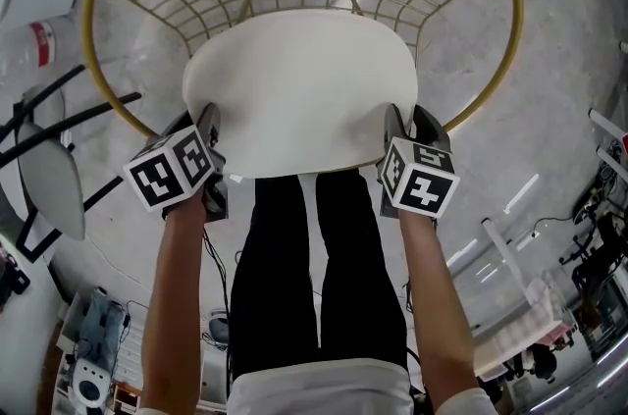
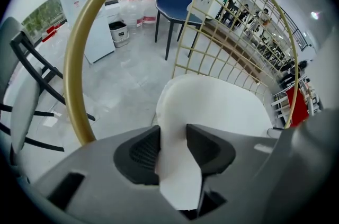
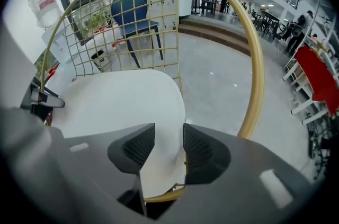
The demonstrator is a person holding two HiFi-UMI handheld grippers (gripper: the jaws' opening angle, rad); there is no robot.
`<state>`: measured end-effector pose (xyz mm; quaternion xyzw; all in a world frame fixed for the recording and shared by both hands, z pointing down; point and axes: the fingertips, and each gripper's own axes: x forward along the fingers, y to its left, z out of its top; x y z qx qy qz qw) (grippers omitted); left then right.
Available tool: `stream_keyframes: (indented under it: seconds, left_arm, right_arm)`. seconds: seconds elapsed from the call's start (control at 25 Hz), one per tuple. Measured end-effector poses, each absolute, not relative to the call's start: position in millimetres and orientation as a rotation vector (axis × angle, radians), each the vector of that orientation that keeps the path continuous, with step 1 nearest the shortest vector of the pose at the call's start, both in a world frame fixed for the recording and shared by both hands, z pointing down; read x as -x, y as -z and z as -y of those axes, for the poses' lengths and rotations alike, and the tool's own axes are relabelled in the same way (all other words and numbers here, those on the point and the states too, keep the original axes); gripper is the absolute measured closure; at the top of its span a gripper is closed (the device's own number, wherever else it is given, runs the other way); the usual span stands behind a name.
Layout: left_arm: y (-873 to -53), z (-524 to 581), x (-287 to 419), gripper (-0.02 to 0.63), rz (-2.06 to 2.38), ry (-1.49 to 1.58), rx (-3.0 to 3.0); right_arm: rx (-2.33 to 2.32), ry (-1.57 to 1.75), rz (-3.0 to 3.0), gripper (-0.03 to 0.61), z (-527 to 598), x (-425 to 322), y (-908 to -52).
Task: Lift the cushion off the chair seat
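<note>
Grips cushion (image 1: 299, 89) across its long axis: left hand-held gripper (image 1: 210, 130) clamped on left end, right hand-held gripper (image 1: 404, 130) on right. Raise both evenly off chair (image 3: 258, 64).

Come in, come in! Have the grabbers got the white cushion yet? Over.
Left gripper shut on cushion, near edge. Right gripper shut on it too. Cushion inside the gold wire chair, nothing on top. Over.
</note>
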<state>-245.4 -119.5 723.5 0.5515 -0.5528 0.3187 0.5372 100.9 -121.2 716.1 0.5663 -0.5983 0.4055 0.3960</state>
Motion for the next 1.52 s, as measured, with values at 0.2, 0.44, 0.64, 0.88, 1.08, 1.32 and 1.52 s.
stream_keyframes:
  seconds: [0.2,0.44,0.64,0.88,1.08,1.32,1.52]
  left_arm:
    - [-722,118,244,0.479,1.305,-0.748,-1.323]
    - [-716,116,243,0.502,1.296,-0.713,-1.341]
    - [-712,117,242,0.515,1.291,-0.706,-1.351]
    - [-706,115,235,0.523,1.271,-0.688,-1.374]
    - [-700,112,232,0.525,1.266,-0.677,-1.383]
    - [-678,110,231,0.526,1.271,-0.666,-1.395]
    - [-654,107,231,0.528,1.283,-0.662,-1.408]
  right_arm:
    - [-1.43,-1.028,1.526,0.446,121,-103,-713]
    - [-1.425,-1.041,1.54,0.502,120,-105,-708]
    - [-1.424,-1.049,1.562,0.534,120,-105,-703]
    - [-1.413,-1.047,1.585,0.549,120,-105,-697]
    - [-1.416,-1.044,1.6,0.554,121,-110,-690]
    - [-1.412,-1.049,1.624,0.554,121,-110,-672]
    - [-1.403,-1.045,1.652,0.554,119,-109,-647]
